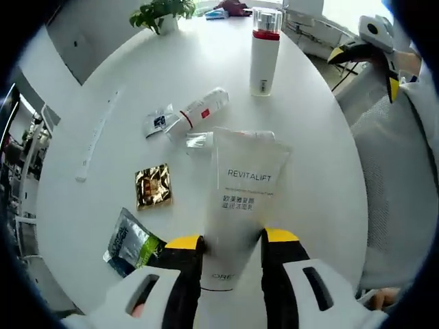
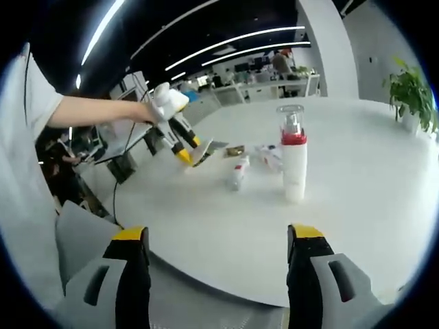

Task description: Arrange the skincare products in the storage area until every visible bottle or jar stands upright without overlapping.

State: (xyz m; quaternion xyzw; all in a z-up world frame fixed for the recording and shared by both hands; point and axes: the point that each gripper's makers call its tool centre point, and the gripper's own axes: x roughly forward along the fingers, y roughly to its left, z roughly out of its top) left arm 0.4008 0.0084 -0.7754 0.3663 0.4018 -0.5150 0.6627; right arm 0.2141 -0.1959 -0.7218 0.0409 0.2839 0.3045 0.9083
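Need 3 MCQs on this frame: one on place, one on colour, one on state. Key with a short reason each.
1. Where is the potted plant in the left gripper view?
A. at the far edge of the table
B. between the jaws
C. on a chair

2. What colour is the band under the clear cap of the upright bottle?
A. blue
B. red
C. green

3. What state is the left gripper in?
A. open, holding nothing
B. shut on the Revitalift tube
C. shut on the gold sachet

Key:
1 A, the plant stands at the table's far rim, beyond the bottles.
2 B, a red band sits below the clear cap; the right gripper view shows it too.
3 B, the tube's lower end sits between the two yellow-tipped jaws, while the gold sachet lies apart on the table.
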